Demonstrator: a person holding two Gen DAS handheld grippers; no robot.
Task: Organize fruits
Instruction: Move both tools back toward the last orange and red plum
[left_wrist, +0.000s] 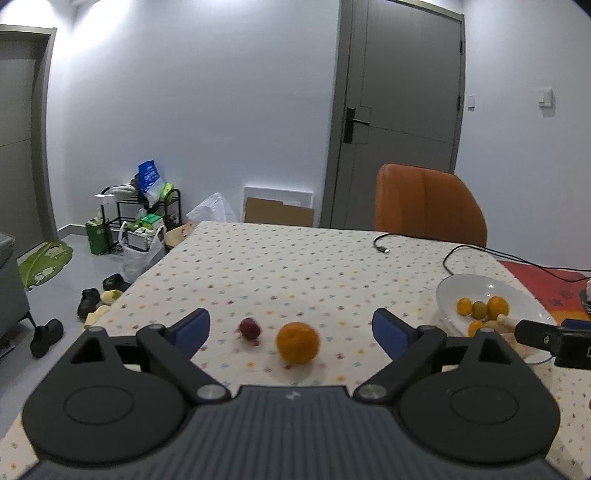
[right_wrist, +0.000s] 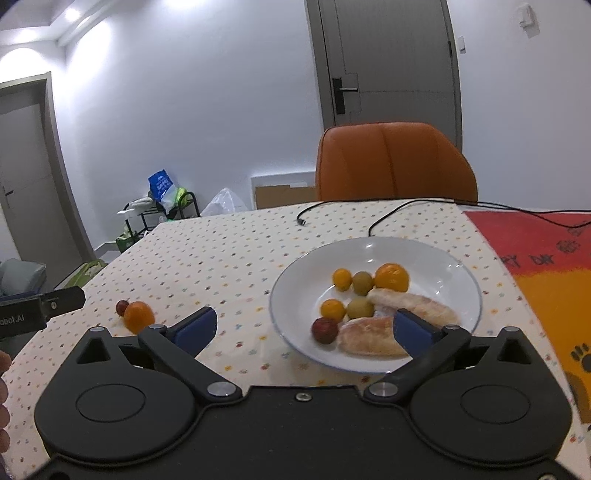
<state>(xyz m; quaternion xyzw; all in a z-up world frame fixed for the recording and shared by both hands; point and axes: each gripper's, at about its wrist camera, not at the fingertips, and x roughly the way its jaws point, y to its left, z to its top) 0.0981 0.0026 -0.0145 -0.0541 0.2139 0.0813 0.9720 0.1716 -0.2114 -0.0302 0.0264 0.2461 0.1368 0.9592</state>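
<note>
An orange (left_wrist: 297, 342) and a small dark red fruit (left_wrist: 249, 328) lie on the dotted tablecloth, between and just beyond the fingers of my left gripper (left_wrist: 291, 328), which is open and empty. The same orange (right_wrist: 138, 316) and red fruit (right_wrist: 122, 307) show at the left of the right wrist view. A white plate (right_wrist: 436, 254) holds several small yellow, green and orange fruits, a red fruit (right_wrist: 324, 330) and two pale peeled pieces (right_wrist: 369, 336). My right gripper (right_wrist: 304, 328) hangs open over the plate's near rim, holding nothing. The plate (left_wrist: 476, 286) sits at the right of the left wrist view.
A black cable (right_wrist: 334, 210) runs across the far side of the table. An orange chair (right_wrist: 393, 162) stands behind the table. A red and orange mat (right_wrist: 535, 266) lies right of the plate. Bags, a rack and shoes (left_wrist: 122, 236) clutter the floor at the left.
</note>
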